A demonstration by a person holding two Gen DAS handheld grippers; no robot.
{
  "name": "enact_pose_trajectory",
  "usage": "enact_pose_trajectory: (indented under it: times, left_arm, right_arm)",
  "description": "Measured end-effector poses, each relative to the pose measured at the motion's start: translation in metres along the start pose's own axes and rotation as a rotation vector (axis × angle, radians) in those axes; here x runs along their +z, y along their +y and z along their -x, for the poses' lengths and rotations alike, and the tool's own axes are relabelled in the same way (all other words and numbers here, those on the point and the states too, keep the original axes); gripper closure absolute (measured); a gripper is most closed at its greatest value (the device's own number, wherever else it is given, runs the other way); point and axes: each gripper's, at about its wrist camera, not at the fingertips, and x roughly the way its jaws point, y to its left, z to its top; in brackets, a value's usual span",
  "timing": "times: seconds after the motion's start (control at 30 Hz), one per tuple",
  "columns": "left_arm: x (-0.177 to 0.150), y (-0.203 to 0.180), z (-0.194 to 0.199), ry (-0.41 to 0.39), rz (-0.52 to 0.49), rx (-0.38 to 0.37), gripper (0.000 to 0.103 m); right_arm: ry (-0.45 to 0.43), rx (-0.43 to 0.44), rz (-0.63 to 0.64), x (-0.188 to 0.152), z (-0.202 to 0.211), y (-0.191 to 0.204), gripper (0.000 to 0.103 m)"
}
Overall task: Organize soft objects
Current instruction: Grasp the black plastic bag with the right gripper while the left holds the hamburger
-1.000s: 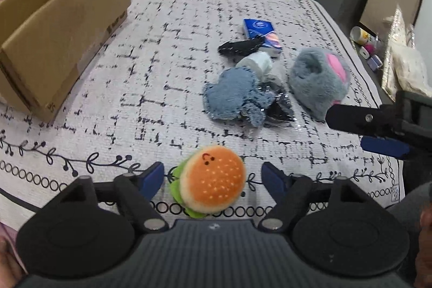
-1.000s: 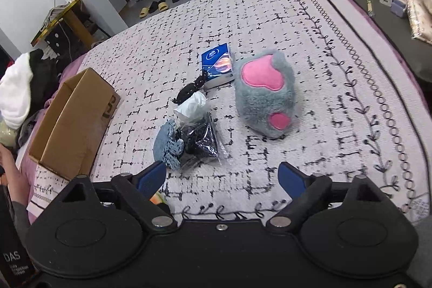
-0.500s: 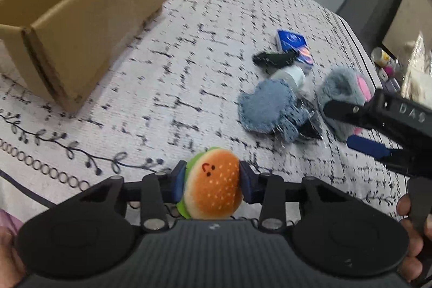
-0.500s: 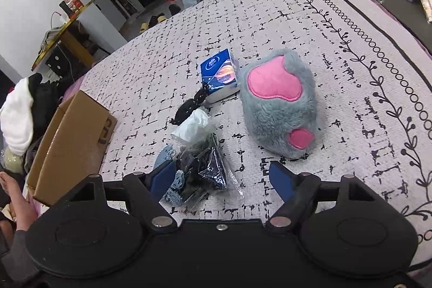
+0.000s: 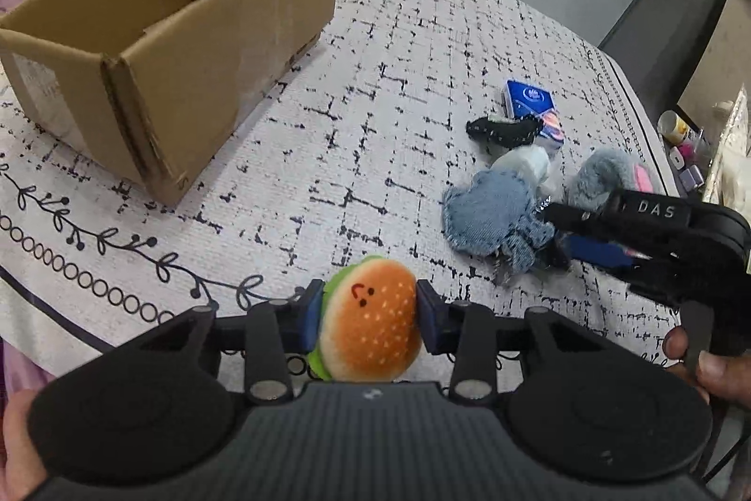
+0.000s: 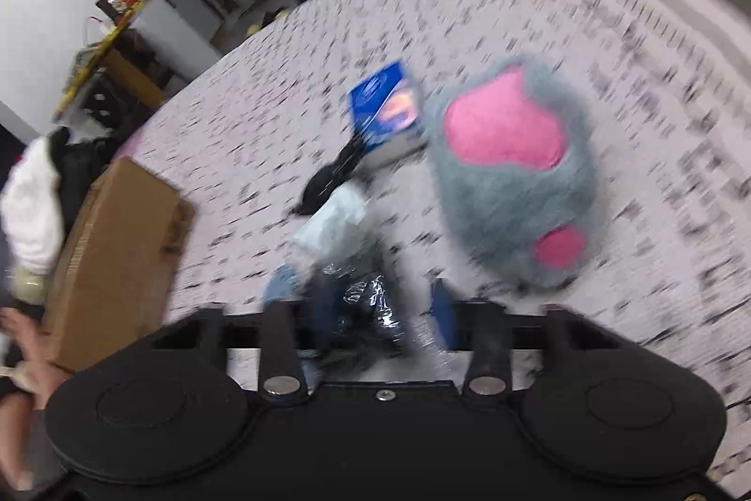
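My left gripper (image 5: 368, 315) is shut on a plush burger (image 5: 368, 325) with a small face, held above the bed cover. An open cardboard box (image 5: 155, 31) stands to the front left. My right gripper (image 6: 382, 313) has closed around a clear plastic bag of dark items (image 6: 366, 304); the view is blurred. It also shows in the left wrist view (image 5: 596, 238), beside a blue denim piece (image 5: 493, 214). A grey plush paw with pink pads (image 6: 511, 172) lies just right of it.
A blue tissue pack (image 5: 532, 104) and a black soft item (image 5: 504, 130) lie beyond the denim. The box also shows in the right wrist view (image 6: 117, 252). Small jars and packets (image 5: 680, 134) sit off the bed's right edge.
My left gripper closed on the burger and lifted it toward the box. My right gripper moved forward and down and narrowed around the plastic bag.
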Motion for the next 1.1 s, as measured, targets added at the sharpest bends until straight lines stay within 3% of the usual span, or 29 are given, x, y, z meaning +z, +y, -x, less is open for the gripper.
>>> enact_pose_trajectory:
  times: [0.17, 0.57, 1.1]
  left_arm:
    - [0.002, 0.003, 0.009, -0.017, 0.006, -0.006, 0.063]
    - [0.01, -0.004, 0.038, -0.089, -0.031, -0.045, 0.063]
    - [0.032, -0.015, 0.085, -0.186, -0.094, -0.072, 0.063]
  right_arm:
    - [-0.004, -0.009, 0.043, 0.001, 0.014, 0.008, 0.083]
    - [-0.096, -0.091, 0.125, -0.006, 0.064, 0.023, 0.084]
    - [-0.204, -0.07, 0.147, -0.001, 0.108, 0.043, 0.085]
